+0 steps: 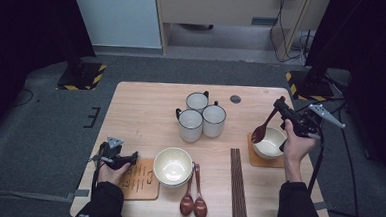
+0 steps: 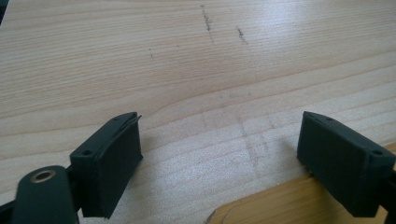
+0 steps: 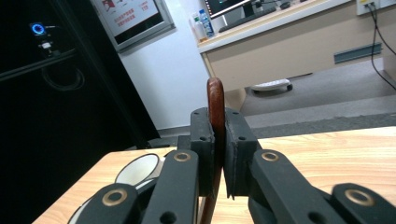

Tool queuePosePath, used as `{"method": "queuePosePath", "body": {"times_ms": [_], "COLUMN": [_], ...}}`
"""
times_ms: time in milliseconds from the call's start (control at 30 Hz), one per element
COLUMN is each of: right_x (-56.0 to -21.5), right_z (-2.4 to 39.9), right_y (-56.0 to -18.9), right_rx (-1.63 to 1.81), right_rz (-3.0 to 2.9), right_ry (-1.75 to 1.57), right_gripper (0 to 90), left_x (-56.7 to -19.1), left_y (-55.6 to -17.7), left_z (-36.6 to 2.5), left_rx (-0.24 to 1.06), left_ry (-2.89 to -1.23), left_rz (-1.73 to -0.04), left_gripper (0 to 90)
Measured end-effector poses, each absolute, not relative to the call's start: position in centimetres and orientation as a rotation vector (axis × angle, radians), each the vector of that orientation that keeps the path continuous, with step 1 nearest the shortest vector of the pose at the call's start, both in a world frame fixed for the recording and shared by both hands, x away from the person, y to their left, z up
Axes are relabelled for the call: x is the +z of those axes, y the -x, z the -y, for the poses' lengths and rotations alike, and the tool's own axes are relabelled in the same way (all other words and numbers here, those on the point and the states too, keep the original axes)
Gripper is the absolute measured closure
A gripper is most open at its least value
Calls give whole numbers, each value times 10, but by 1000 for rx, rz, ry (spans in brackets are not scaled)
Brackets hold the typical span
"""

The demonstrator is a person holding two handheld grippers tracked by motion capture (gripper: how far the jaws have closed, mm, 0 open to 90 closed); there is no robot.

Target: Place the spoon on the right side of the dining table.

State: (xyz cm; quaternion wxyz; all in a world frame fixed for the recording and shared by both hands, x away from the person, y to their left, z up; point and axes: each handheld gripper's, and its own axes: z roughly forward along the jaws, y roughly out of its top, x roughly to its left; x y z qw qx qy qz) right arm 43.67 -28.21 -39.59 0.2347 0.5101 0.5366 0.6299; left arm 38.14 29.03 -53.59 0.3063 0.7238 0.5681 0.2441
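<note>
right claw point(image 1: 281, 104): clamped on spoon point(image 1: 261, 129) handle, thin grip; may twist, drop into bowl point(image 1: 269, 142) near worktop's right edge.
left claw point(image 2: 219, 154): spread, idle.

My high view looked forward and down from above my side, taking in the whole table point(image 1: 146, 106) at mid-frame, with floor and a cabinet across the top. The left gripper view sat very close to the tabletop, looking along its wide-apart jaws at bare wood grain; a board point(image 2: 280, 205) edged into its lower right, the same board point(image 1: 139, 181) seen at lower left of the high view. The right gripper view looked nearly level along its jaws across the table toward the far wall and a desk at upper right. It shared the mugs point(image 3: 137, 169) at lower left with the high view's centre point(image 1: 200, 116).
</note>
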Motion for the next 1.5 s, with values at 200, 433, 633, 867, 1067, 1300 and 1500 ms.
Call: {"method": "queuePosePath", "body": {"times_ms": [200, 433, 633, 867, 1067, 1300, 1500], "right_x": [-396, -398, -399, -402, -410, -422, -427], "right_z": [287, 291, 296, 299, 301, 303, 300], "right_y": [-438, -439, -441, -443, -446, -451, -453], "right_rx": [1708, 1681, 1649, 1594, 1552, 1499, 1464], "right_rz": [-1454, -1440, -1438, -1450, -1463, -1489, -1526], "right_ry": [-1423, -1435, -1444, -1449, -1474, -1518, -1523], "right_gripper": [838, 838, 838, 838, 837, 836, 835], "left_x": [-536, -536, -536, -536, -536, -536, -536], "left_y": [-382, -382, -382, -382, -382, -382, -382], "left_z": [-290, -290, -290, -290, -290, -290, -290], "left_rx": [646, 643, 643, 643, 643, 643, 643], "left_ry": [-1918, -1915, -1914, -1914, -1914, -1914, -1914], "left_rz": [-1508, -1515, -1517, -1518, -1518, -1518, -1518], "left_gripper": [101, 90, 85, 85, 84, 84, 84]}}
